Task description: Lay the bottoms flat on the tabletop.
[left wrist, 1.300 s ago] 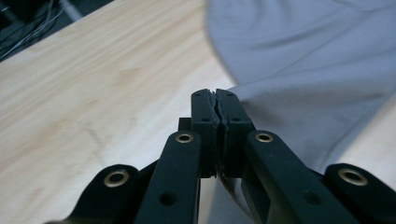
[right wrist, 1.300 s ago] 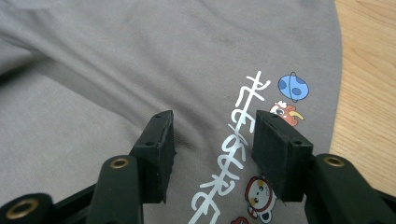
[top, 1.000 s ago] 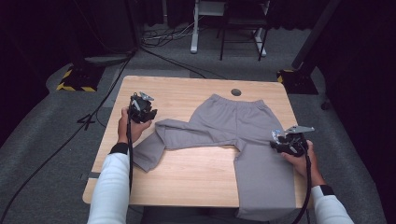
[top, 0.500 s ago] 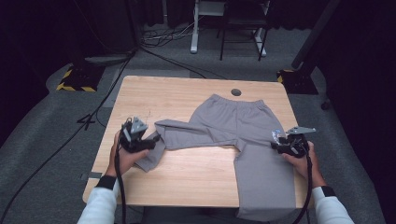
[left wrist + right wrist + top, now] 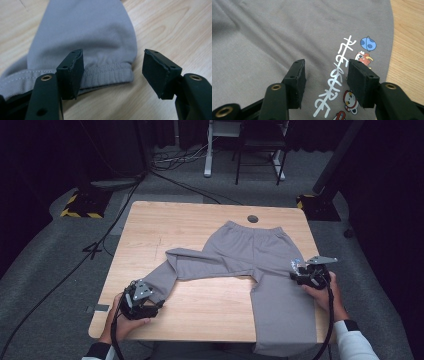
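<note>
the trousers (image 5: pixel 250 255) lie on the table (image 5: pixel 200 220), waistband toward the far edge. one leg runs left and forward to the near left corner, its cuff (image 5: pixel 105 73) just ahead of the left gripper (image 5: pixel 142 301). the other leg runs straight toward the person and hangs over the near edge. the right gripper (image 5: pixel 309 276) sits over the trousers' right side, above the printed patch (image 5: pixel 344 85).

The left gripper (image 5: pixel 113 72) has black jaws with brass-ringed screw holes and worn foam pads. The right gripper (image 5: pixel 309 273) carries a grey three-cornered plate at its 12 o'clock. Both sleeves (image 5: pixel 356 344) are white with black cuffs; black cables trail back.
</note>
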Available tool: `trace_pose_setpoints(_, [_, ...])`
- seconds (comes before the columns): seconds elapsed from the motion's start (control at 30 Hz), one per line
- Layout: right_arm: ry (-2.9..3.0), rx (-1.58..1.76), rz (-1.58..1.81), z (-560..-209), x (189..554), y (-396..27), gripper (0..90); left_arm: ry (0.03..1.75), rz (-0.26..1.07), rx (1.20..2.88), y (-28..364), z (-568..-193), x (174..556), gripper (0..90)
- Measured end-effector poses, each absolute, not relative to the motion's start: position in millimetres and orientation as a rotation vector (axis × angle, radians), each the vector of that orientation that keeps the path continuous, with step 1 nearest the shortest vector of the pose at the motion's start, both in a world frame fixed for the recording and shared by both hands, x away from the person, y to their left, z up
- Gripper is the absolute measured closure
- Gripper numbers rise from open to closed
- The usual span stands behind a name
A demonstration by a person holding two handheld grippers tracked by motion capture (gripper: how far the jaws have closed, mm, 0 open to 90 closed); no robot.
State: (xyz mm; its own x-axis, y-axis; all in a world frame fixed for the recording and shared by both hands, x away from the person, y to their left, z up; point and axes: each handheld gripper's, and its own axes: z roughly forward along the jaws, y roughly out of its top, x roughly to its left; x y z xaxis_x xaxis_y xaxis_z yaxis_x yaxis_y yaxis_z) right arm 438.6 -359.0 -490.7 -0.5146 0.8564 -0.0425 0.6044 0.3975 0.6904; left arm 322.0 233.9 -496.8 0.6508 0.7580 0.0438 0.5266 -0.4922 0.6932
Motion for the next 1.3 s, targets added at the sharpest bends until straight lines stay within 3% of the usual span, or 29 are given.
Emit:
trace_pose_setpoints(0.17, [2.268,1.257,0.876,-490.6,438.2,-358.6,48.4,0.988,0.429,2.184,236.1,-500.4,327.4,39.1])
trace_pose_setpoints(0.53, [2.267,1.257,0.880,-490.8,438.2,-358.9,48.3,0.966,0.461,2.177,236.5,-500.7,329.1,77.6])
trace_pose_setpoints(0.7, [2.266,1.260,0.884,-491.0,438.3,-358.9,48.3,0.951,0.497,2.159,233.9,-494.4,328.9,79.6])
trace_pose_setpoints(0.87, [2.264,1.270,0.899,-491.8,438.7,-359.9,48.3,0.910,0.508,2.027,241.1,-470.2,328.2,79.7])
trace_pose_setpoints(1.17, [2.256,1.266,0.896,-492.0,438.4,-358.6,48.5,1.060,0.634,1.826,273.1,-440.8,354.1,79.6])
trace_pose_setpoints(1.3, [2.253,1.250,0.874,-491.4,438.2,-356.6,48.5,1.182,0.615,1.768,293.6,-447.4,379.8,79.5])
